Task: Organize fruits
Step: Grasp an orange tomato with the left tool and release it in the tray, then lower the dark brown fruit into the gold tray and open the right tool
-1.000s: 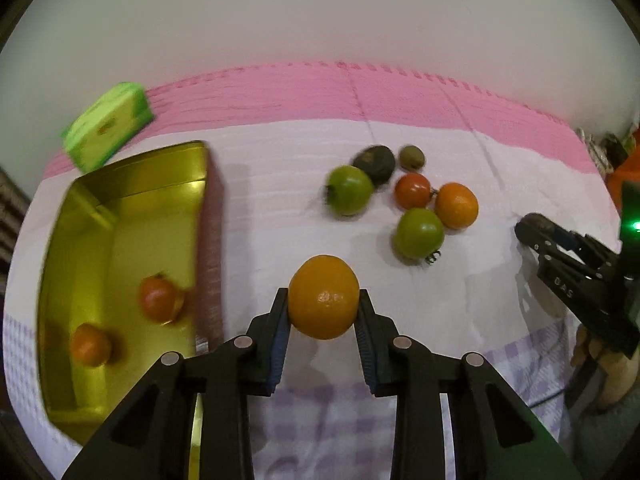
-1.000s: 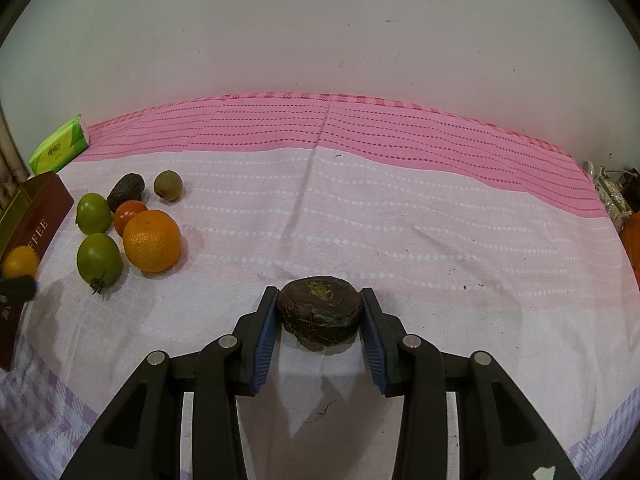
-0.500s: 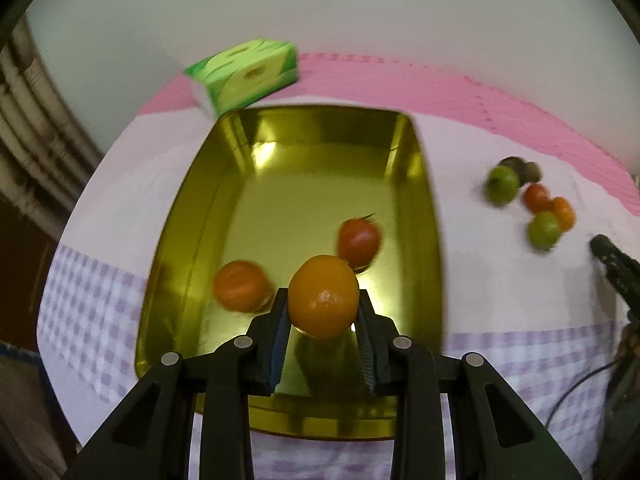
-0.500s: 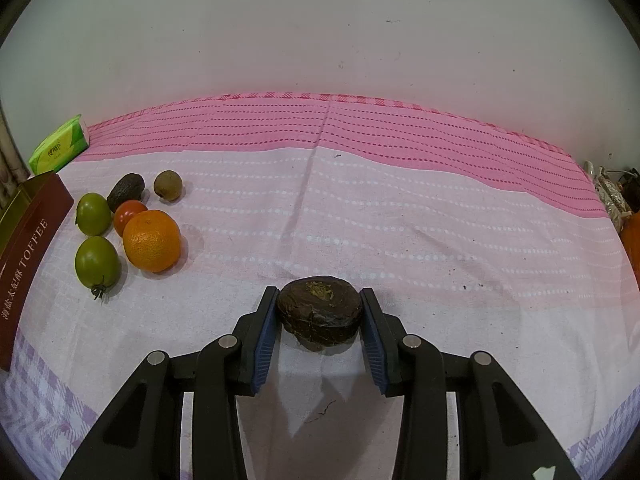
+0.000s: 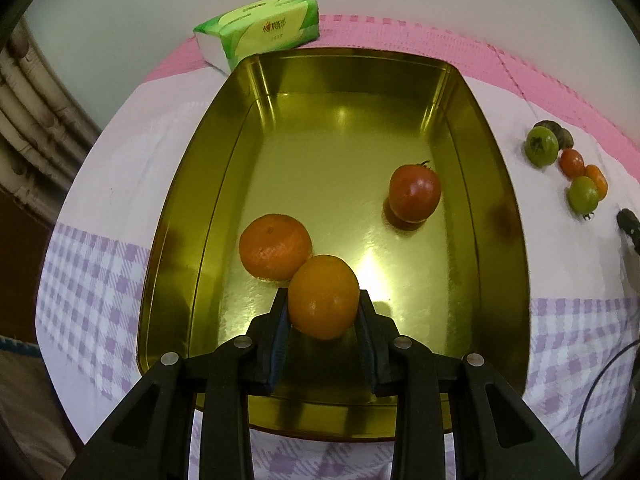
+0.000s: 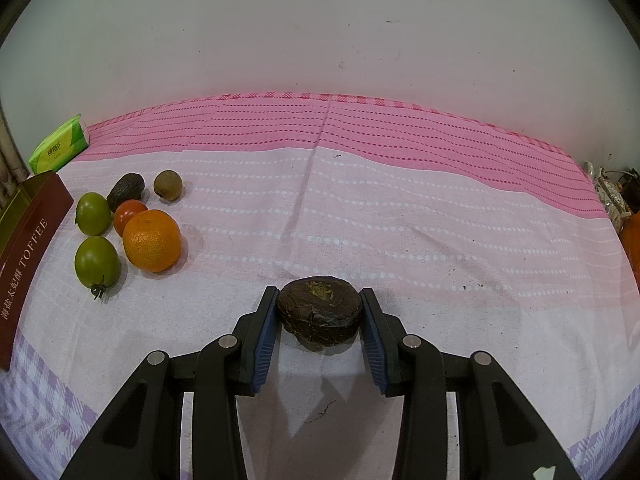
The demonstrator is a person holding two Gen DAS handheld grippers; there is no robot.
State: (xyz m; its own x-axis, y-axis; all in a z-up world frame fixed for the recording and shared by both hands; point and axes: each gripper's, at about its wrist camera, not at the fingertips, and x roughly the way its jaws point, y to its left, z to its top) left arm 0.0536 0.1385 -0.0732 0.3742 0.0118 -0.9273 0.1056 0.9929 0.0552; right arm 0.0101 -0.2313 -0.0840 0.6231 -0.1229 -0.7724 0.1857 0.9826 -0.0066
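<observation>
My left gripper [image 5: 323, 308] is shut on an orange [image 5: 323, 297] and holds it over the near end of the gold tin [image 5: 192, 168]. Inside the tin lie another orange [image 5: 275, 246] and a red tomato [image 5: 415, 193]. My right gripper [image 6: 319, 312] is shut on a dark brown wrinkled fruit [image 6: 320, 309], low over the white cloth. To its left lies a cluster of loose fruit: an orange [image 6: 151, 240], two green tomatoes [image 6: 97, 261], a small red tomato [image 6: 127, 211], a dark avocado [image 6: 125, 191] and a kiwi [image 6: 168, 185].
A green tissue pack [image 5: 260, 28] lies behind the tin against the wall. The tin's brown outer side [image 6: 28, 248] reads TOFFEE in the right wrist view. A pink-banded cloth [image 6: 360, 136] covers the table. Clutter [image 6: 612, 196] sits at the far right edge.
My left gripper has carried the orange leftward from beside the fruit cluster to above the gold tin, and lower. The right gripper with the dark fruit has stayed still.
</observation>
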